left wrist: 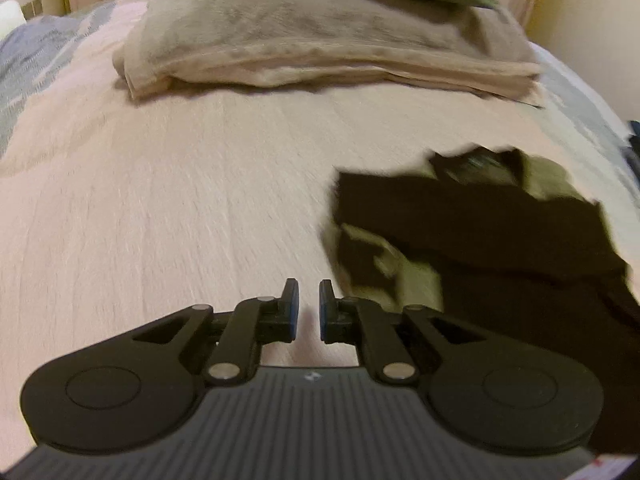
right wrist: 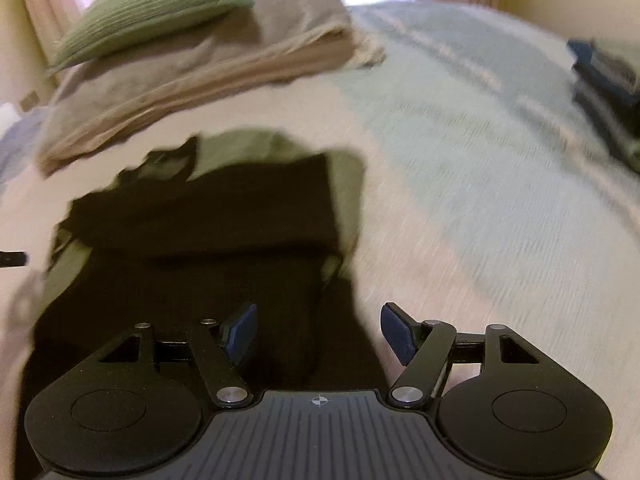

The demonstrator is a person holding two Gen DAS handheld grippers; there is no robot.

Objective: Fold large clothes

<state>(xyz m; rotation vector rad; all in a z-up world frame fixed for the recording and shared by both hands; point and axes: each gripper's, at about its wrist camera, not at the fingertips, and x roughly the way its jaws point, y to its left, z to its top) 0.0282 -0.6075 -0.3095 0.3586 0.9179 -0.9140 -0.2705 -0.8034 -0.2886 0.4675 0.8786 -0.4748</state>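
At the far end of the bed (left wrist: 168,184), covered in a pale pink spread, lies a folded stack of beige blankets (left wrist: 320,48) with a green ribbed cushion (right wrist: 160,4) on top. The dark garment (left wrist: 480,232), black with olive-green parts showing at its edges, lies rumpled and partly folded on the bedspread, nearer than the stack and apart from it. Both views are blurred. The left claw (left wrist: 309,304) hangs over bare bedspread beside the garment, its blue pads nearly together with nothing between them. The right claw (right wrist: 318,330) stands spread above the garment's near edge, gripping nothing. Only the right view shows a dark pile (right wrist: 608,76) at the bed's right side.
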